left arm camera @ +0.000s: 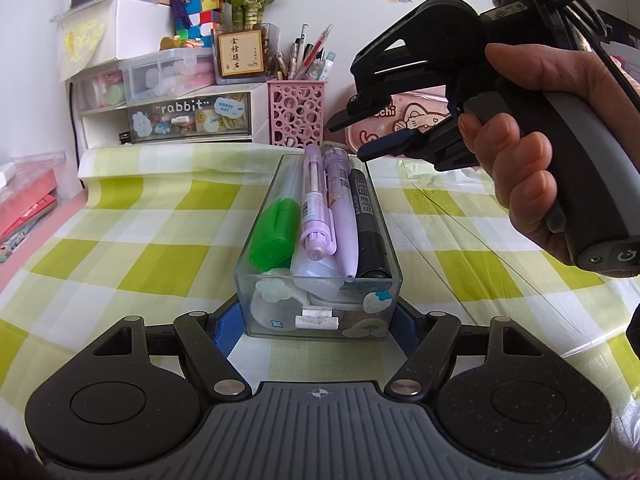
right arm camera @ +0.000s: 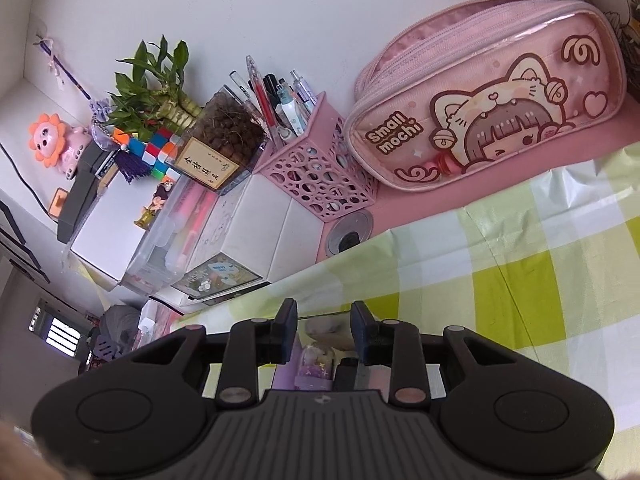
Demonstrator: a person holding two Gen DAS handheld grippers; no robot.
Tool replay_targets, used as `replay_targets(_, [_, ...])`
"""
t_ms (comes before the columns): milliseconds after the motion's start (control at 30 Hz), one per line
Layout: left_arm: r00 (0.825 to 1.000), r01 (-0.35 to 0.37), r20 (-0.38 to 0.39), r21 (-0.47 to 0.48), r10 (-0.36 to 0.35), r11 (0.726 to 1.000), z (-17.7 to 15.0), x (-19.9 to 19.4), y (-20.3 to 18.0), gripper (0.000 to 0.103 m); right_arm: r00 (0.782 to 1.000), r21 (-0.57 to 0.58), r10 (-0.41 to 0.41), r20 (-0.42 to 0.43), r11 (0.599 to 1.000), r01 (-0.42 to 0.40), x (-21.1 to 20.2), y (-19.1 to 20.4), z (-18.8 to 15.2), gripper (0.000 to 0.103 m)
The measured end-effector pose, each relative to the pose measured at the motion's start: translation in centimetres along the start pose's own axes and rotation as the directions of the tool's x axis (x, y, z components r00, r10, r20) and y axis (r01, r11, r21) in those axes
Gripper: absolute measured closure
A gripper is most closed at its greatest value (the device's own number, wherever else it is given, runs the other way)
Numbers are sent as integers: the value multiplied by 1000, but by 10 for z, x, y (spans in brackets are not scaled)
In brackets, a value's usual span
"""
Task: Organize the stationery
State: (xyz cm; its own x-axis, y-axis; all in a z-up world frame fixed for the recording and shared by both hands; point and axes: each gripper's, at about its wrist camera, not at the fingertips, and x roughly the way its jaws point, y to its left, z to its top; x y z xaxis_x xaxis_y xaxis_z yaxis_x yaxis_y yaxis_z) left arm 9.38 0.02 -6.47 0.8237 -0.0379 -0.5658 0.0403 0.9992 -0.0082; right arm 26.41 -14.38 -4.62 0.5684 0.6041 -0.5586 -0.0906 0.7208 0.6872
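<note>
A clear plastic box (left arm camera: 256, 280) stands lengthwise on the green-checked tablecloth (left arm camera: 132, 220). It holds a green highlighter (left arm camera: 276, 232), a purple pen (left arm camera: 316, 200), a lilac pen (left arm camera: 344, 208), a black marker (left arm camera: 368, 220) and white items underneath. My left gripper (left arm camera: 316, 328) is shut on the box's near end, a blue pad (left arm camera: 224, 330) against each side wall. My right gripper (left arm camera: 352, 138) hovers over the box's far end with its jaws apart and nothing between them. In the right wrist view the right gripper (right arm camera: 324, 316) stands open above the pen tops.
A pink perforated pen holder (left arm camera: 296, 114) (right arm camera: 320, 176) with pens and a pink pencil case (right arm camera: 480, 96) stand behind the box. White drawers marked "rabbit" (left arm camera: 176, 116), a potted plant (left arm camera: 244, 8) and puzzle cubes fill the back left. Books (left arm camera: 24, 204) lie at the left.
</note>
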Motion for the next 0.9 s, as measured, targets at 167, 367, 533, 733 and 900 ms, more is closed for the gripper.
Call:
replay_targets(167, [1000, 0, 0, 0, 0, 1000, 1, 0, 0, 31, 998, 12, -2, 58, 1000, 1, -20, -7, -2, 72])
replay_targets(367, [1000, 1, 0, 0, -1, 1000, 0, 0, 0, 31, 997, 23, -14, 75, 1000, 12, -37, -16, -18, 71])
replay_targets(533, [1000, 0, 0, 0, 0, 1000, 1, 0, 0, 31, 996, -19, -53, 65, 998, 55, -52, -22, -38, 64])
replay_targets(733, [1000, 1, 0, 1, -1, 1000, 0, 0, 0, 31, 999, 10, -22, 43, 1000, 22, -70, -42, -66, 63])
replay_targets(900, [1000, 0, -6, -3, 0, 1000, 1, 2, 1, 31, 996, -24, -61, 67, 998, 62, -87, -46, -86, 63])
